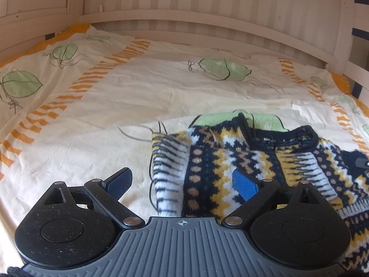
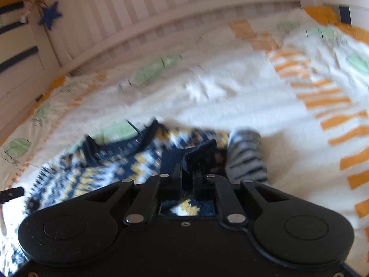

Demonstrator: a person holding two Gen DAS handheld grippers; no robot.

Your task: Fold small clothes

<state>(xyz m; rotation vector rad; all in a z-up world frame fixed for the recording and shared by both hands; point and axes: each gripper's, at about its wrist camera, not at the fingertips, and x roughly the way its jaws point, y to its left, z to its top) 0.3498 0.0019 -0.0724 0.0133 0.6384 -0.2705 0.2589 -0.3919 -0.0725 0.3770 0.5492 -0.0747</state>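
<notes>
In the left wrist view, a small knitted sweater (image 1: 253, 161) with yellow, white and dark patterns is seen lying on a bed sheet (image 1: 115, 115) printed with green leaves. The left claw (image 1: 182, 184) is held wide open, and nothing is gripped by it. The sweater's folded-over sleeve (image 1: 168, 173) is seen just ahead, between the two blue pads, and the rest of the sweater is spread out to the right. In the right wrist view, which is blurred, the right claw (image 2: 190, 161) is pinched shut on a dark edge of the sweater (image 2: 115, 161). A striped sleeve (image 2: 246, 157) is seen just to the right of it. The sweater is spread out to the left. The right hand is judged to be the one ready to lift the cloth over towards the left.
</notes>
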